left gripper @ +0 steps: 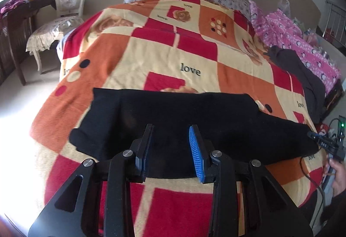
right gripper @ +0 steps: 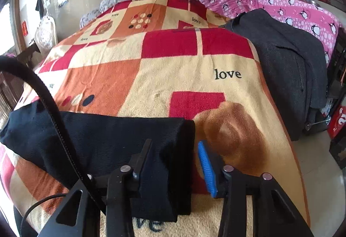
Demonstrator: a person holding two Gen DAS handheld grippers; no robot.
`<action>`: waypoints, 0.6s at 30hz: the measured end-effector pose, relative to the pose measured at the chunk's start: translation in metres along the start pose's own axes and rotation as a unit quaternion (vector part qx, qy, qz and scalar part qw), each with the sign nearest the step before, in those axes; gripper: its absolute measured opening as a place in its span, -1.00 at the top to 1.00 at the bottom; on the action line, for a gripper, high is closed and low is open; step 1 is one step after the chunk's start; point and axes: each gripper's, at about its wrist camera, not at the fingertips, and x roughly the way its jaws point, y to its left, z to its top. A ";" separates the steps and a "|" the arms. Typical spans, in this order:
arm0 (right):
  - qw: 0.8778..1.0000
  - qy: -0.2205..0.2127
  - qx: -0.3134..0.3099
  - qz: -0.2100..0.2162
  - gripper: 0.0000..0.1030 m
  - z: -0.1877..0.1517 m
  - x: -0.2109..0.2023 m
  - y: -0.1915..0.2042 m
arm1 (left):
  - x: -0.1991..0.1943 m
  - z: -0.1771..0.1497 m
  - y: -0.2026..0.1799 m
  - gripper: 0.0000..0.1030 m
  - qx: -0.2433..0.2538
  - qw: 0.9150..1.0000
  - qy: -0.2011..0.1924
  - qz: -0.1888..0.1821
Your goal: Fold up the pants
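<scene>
Left wrist view: the black pants [left gripper: 173, 120] are lying across the near part of the bed, on the checked blanket [left gripper: 164, 53], as a long flat band running side to side. The left gripper [left gripper: 172, 146] is hovering just above the middle of that band with its fingers released; nothing is sitting between the blue pad and its black partner, and the cloth shows below the gap. At the right edge a hand [left gripper: 337, 174] is holding the right gripper near the far end of the pants. A grey garment [left gripper: 302, 72] is lying well apart, toward the pink quilt [left gripper: 292, 31].

Right wrist view: the right gripper [right gripper: 175, 161] is sitting at the end of the pants [right gripper: 103, 139], where the layered edge is falling between its fingers. The black finger is lying against the cloth, but the blue pad [right gripper: 206, 166] is standing clear of it, so the grip looks loose rather than clenched. A black cable [right gripper: 43, 103] is arching over the fabric on the left.

Judging from this, the pants are already folded lengthwise and the next fold across is being set up. To do it well, the right fingers should be taking in every layer at the edge before closing, the left should be pinning or gripping the matching edge, and both should be lifting evenly so the ends meet square, keeping the cable off the cloth.
</scene>
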 end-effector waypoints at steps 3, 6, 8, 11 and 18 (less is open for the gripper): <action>1.000 -0.009 -0.024 -0.002 0.95 0.001 0.002 0.007 | 0.015 -0.002 -0.020 0.38 0.016 1.000 0.018 -0.016; 0.996 -0.034 -0.074 -0.040 0.96 0.002 -0.012 0.019 | 0.020 -0.002 -0.033 0.38 0.029 0.999 0.024 -0.030; 0.993 -0.037 -0.092 -0.066 0.97 0.003 -0.015 0.020 | 0.019 -0.001 -0.037 0.38 0.028 0.999 0.018 -0.038; 0.990 -0.013 -0.102 -0.099 0.97 -0.003 0.004 0.018 | 0.025 -0.002 -0.040 0.38 0.028 0.998 0.026 -0.042; 0.992 -0.007 -0.042 -0.119 0.72 -0.003 -0.012 -0.002 | 0.027 -0.009 -0.028 0.38 0.023 0.999 0.030 -0.023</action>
